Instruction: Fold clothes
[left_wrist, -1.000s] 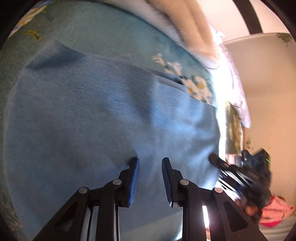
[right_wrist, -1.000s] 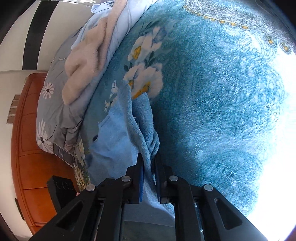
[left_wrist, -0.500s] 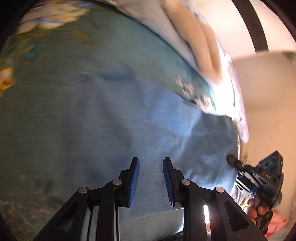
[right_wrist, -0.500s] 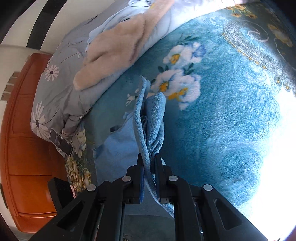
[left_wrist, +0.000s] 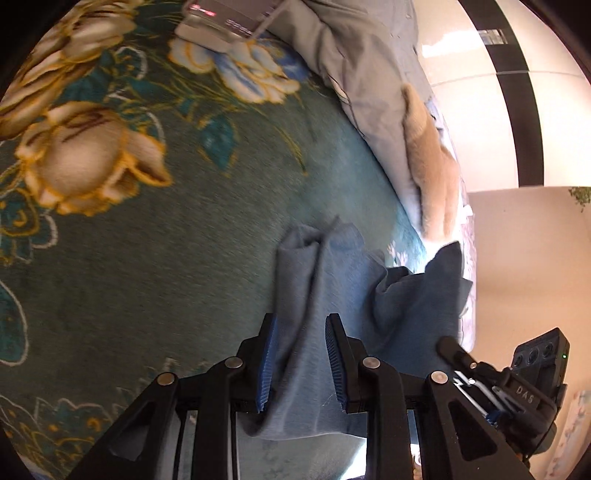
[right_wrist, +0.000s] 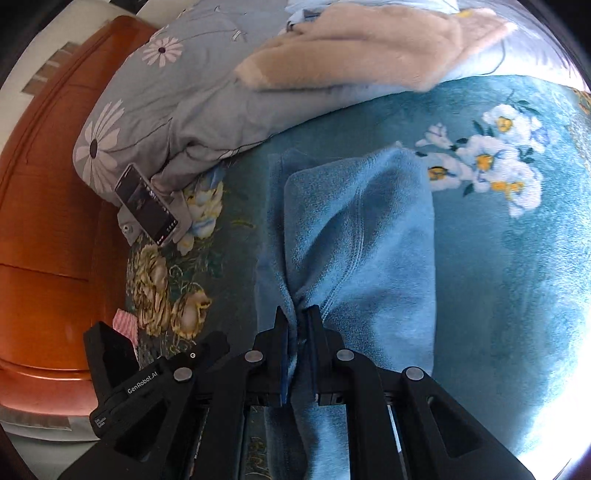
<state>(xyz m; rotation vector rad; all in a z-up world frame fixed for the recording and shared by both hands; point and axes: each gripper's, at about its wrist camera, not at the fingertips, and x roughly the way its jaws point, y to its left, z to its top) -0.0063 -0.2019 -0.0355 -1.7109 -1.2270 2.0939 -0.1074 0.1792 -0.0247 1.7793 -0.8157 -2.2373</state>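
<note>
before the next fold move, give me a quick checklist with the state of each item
1. Right hand-held gripper clamped on the blue fleece garment: ok, cloth pinched between its jaws.
2. Left hand-held gripper gripping the garment: cannot tell, cloth runs between the jaws but pad contact is unclear.
3. Garment lying flat: not ok, it is bunched and draped.
4. Bare floral blanket beside the garment to lay it on: ok.
5. Phone apart from the garment: ok.

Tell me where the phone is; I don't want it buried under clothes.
In the right wrist view the phone lies at left, propped against the grey floral duvet, at the edge of the teal blanket.
</note>
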